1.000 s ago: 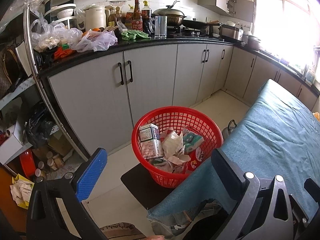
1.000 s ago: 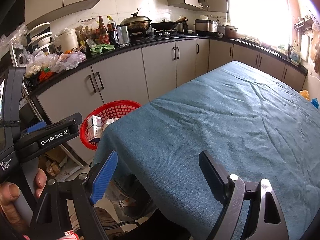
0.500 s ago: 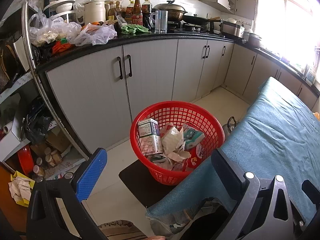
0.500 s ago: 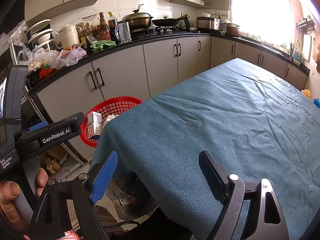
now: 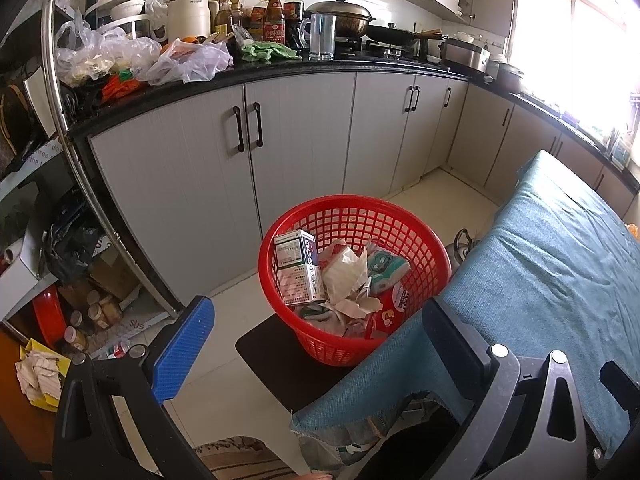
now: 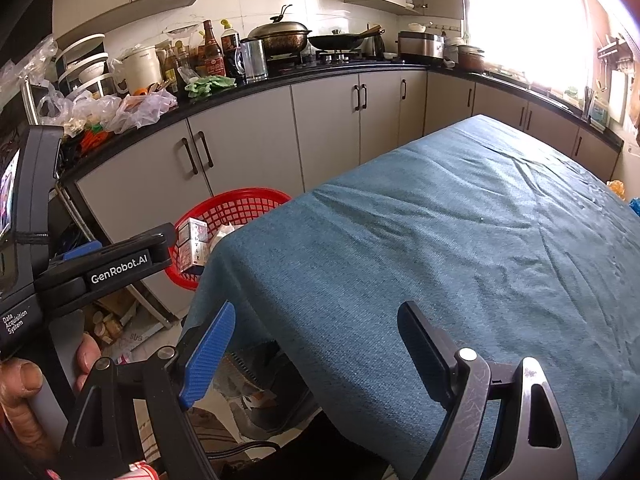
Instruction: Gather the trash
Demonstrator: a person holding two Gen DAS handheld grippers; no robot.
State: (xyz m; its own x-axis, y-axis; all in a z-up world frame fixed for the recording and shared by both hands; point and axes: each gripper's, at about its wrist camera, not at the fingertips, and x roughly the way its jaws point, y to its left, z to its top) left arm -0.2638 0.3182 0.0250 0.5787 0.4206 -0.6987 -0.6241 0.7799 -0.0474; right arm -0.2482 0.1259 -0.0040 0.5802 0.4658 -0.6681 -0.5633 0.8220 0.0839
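A red mesh basket [image 5: 424, 240] stands on a dark mat on the floor beside the table corner. It holds cartons [image 5: 298, 266], crumpled paper [image 5: 346, 276] and wrappers. My left gripper [image 5: 316, 320] hovers open in front of the basket, nothing between its fingers. In the right wrist view the same basket [image 6: 240, 206] peeks out behind the table's left corner. My right gripper [image 6: 316, 330] stands open over the near corner of the blue-clothed table [image 6: 460, 240], holding nothing. The body of the left gripper and a person's hand [image 6: 24, 384] show at the left edge.
Grey cabinets [image 5: 304, 136] under a black counter crowded with bottles, bags and pots run along the back. A metal rack [image 5: 72, 152] with clutter stands at the left. A kettle [image 5: 460, 244] sits on the floor behind the basket. Small orange and blue bits [image 6: 618, 190] lie at the table's far right.
The left wrist view has tilted slightly, so the basket sits a little higher and nearer in the frame. Both grippers stay open and the right one has hardly moved.
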